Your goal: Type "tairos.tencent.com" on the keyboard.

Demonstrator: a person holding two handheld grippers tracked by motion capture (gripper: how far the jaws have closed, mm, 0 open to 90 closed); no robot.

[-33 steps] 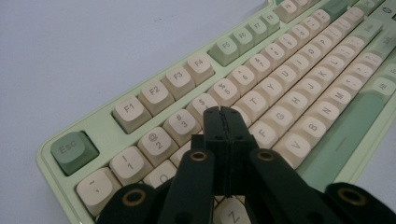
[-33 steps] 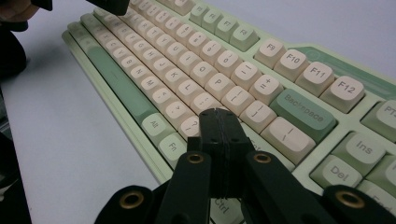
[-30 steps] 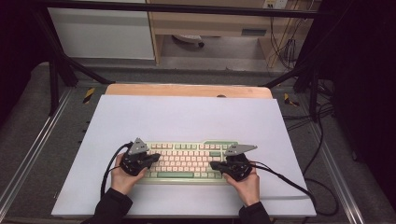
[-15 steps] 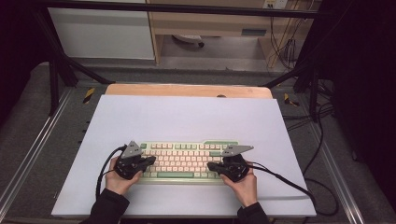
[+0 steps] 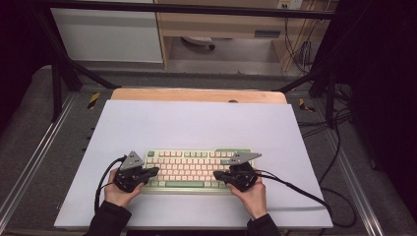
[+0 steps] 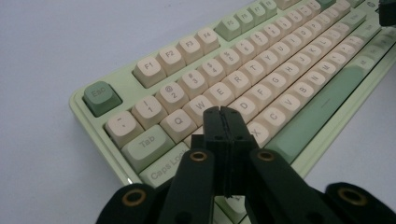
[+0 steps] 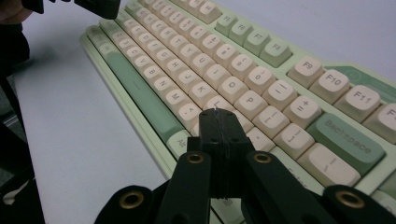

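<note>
Two closed grippers, left gripper (image 5: 153, 171) and right gripper (image 5: 219, 174), are poised over the keyboard (image 5: 196, 167) beneath them, nothing held; typing seems underway, and a precise downward key press is needed next.

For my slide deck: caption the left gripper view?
Shut left gripper poised over a green-and-cream keyboard near its A key.

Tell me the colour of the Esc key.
Esc key: muted green; clearest in the left gripper view.
</note>
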